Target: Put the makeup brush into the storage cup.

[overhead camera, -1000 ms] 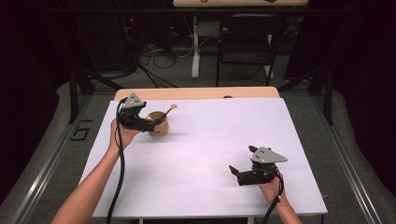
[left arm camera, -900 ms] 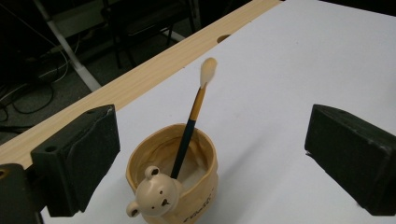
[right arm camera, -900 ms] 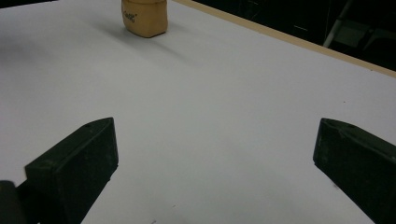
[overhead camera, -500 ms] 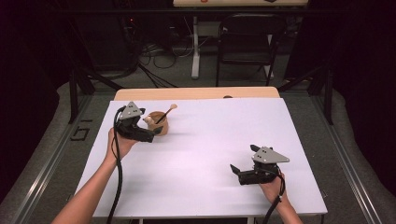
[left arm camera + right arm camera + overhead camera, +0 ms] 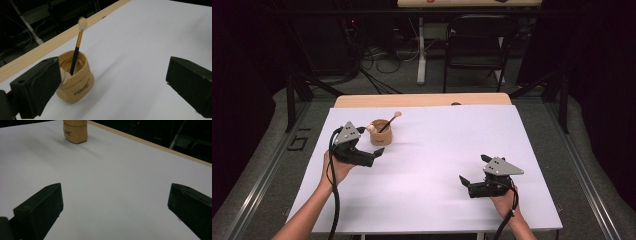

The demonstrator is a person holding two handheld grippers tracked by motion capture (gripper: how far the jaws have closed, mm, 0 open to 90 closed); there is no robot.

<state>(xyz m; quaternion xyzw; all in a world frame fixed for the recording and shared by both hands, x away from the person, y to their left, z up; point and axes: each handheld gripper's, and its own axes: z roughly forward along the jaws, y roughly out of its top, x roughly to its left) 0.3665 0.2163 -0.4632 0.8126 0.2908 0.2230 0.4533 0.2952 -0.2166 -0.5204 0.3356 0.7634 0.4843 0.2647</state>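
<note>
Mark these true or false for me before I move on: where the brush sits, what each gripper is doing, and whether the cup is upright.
1. The brush stands in the tan cup with its pale tip up. True.
2. The left gripper is shut on the cup. False: its jaws are wide open, and the cup stands by one jaw, not between them.
3. The right gripper is open and holds nothing. True.
4. The cup lies tipped on its side. False: it stands upright on the white table.
5. The cup is closer to the right gripper than to the left. False: it stands right beside the left gripper, well away from the right.
</note>
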